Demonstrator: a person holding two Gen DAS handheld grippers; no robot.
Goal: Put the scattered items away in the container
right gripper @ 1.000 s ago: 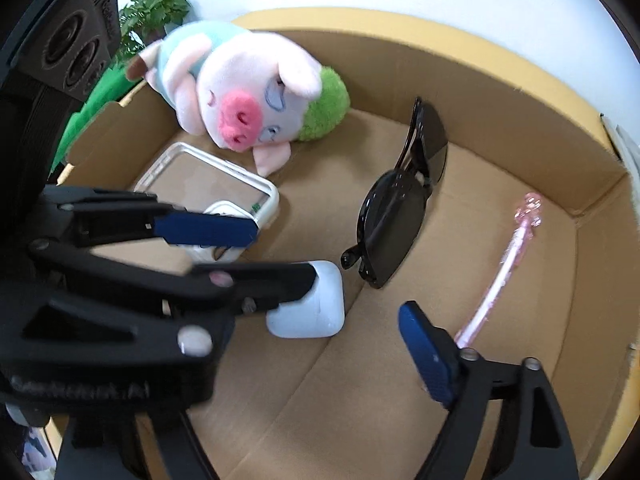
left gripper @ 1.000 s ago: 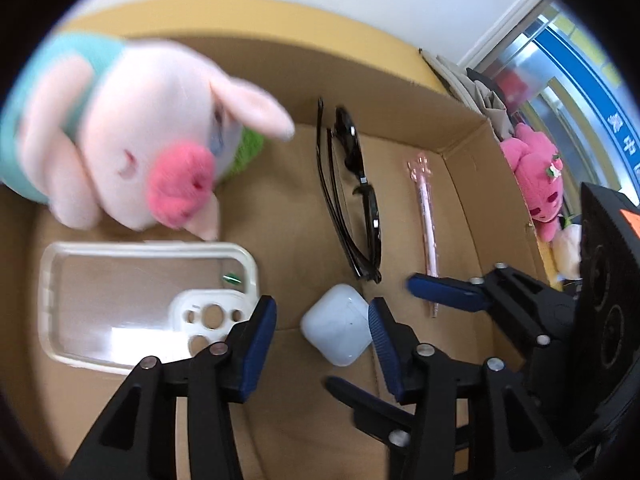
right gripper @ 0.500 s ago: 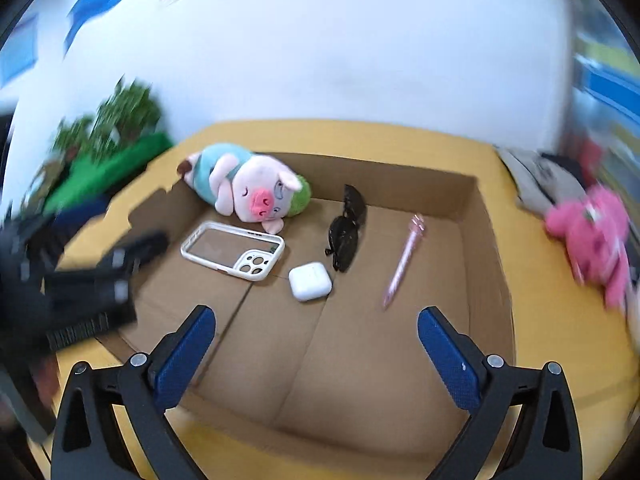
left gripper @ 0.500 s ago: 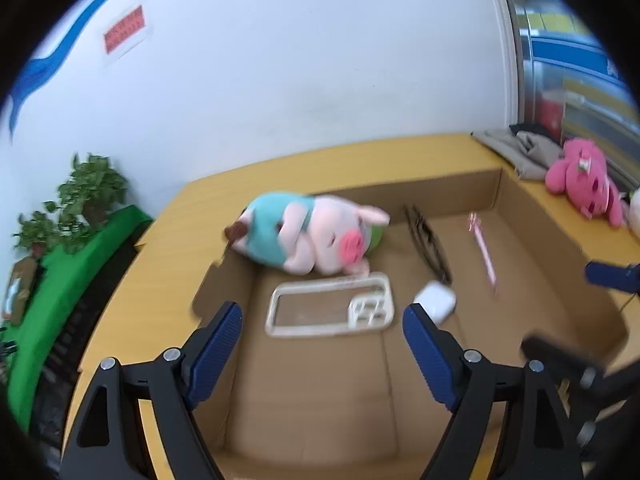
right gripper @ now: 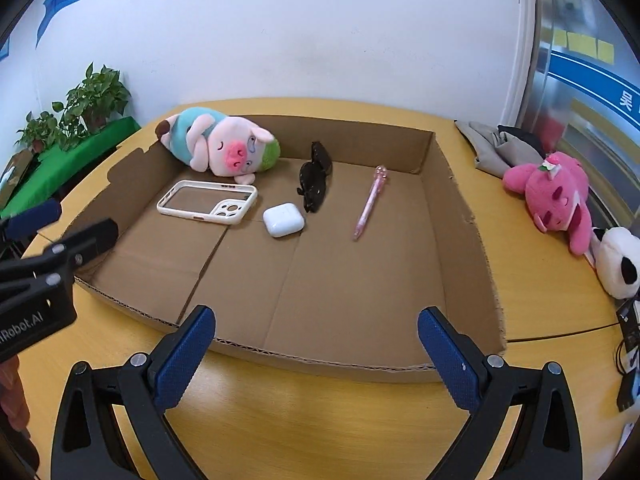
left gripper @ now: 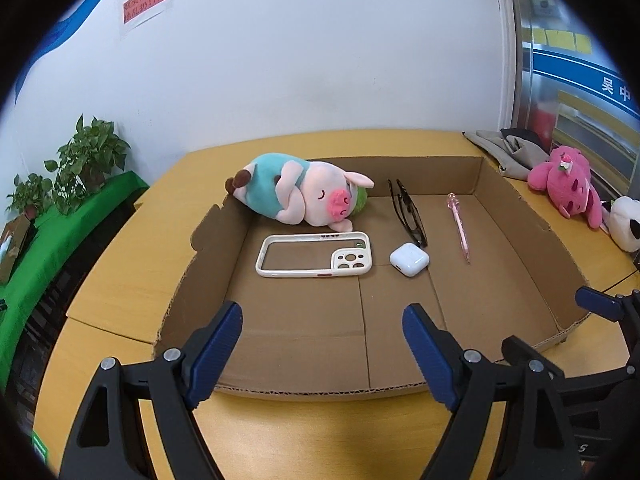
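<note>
- The round yellow wooden table [left gripper: 132, 280] carries a shallow brown cardboard box [left gripper: 400, 344], the landmark for everything below.
- Inside the box, against its far left corner, lies a pink plush pig in a teal shirt [left gripper: 296, 200] on its side, snout toward the near edge.
- Just in front of the pig lies a white phone case with a clear back [left gripper: 314, 257], flat on the box floor.
- To the right of the pig, near the far wall, lie folded black sunglasses [right gripper: 315, 184].
- Right of the phone case, touching the near tip of the sunglasses, sits a white earbud case [right gripper: 283, 220].
- Further right, apart from the rest, lies a pink pen [right gripper: 370, 200] pointing toward the far wall.
- Outside the box, to its right on the table, rest a bright pink plush toy [right gripper: 556, 196], a black-and-white panda plush [right gripper: 618, 264] and grey folded cloth [left gripper: 508, 152].
- The left gripper [left gripper: 322, 352] hangs over the near edge of the box, its jaws spread with nothing between them; they have just been opening.
- The right gripper [right gripper: 316, 356] hangs at the near edge too, jaws spread wide and empty, having just opened further.
</note>
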